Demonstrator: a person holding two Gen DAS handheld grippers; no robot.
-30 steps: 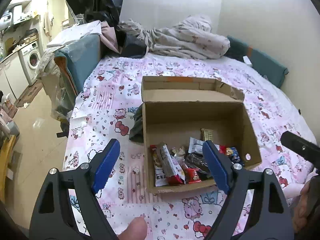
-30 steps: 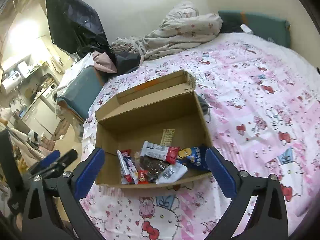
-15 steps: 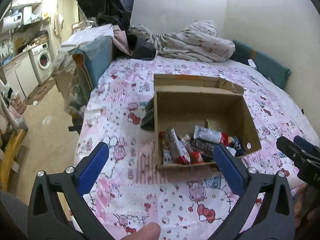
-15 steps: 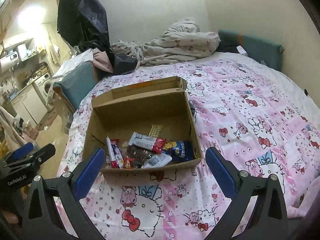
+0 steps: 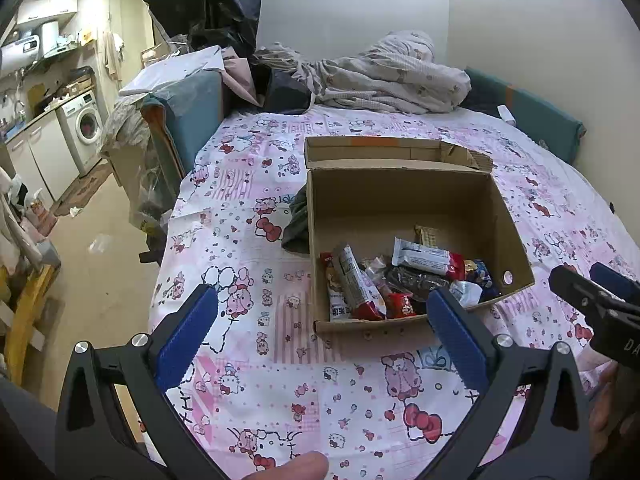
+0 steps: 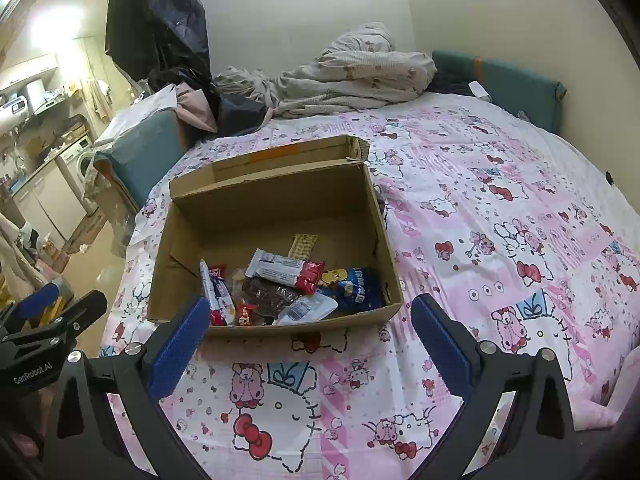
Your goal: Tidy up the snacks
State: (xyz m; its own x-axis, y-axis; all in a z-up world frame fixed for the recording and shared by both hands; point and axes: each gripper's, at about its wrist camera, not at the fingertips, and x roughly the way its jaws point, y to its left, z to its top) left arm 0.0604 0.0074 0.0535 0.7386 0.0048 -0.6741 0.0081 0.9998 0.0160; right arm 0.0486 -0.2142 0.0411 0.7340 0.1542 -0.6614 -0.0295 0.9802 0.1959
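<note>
An open cardboard box (image 5: 516, 236) lies on the pink cartoon-print bed; it also shows in the right wrist view (image 6: 276, 208). Several wrapped snacks are piled at its near end: a white and red bar (image 5: 426, 258) (image 6: 284, 270), a dark brown pack (image 6: 272, 294), a blue pack (image 6: 360, 284), a red candy (image 5: 402, 305). My left gripper (image 5: 320, 328) is open and empty, held above the sheet in front of the box. My right gripper (image 6: 310, 330) is open and empty, just short of the box's near wall.
A crumpled blanket (image 5: 384, 76) lies at the bed's far end, a teal cushion (image 6: 500, 80) along the wall. A dark cloth (image 5: 296, 220) sits against the box's left side. The bed edge drops to the floor on the left, with a washing machine (image 5: 86, 128) beyond.
Both grippers have pulled back and up from the box, so it looks smaller and farther. The snacks stay in the box. Both stay open.
</note>
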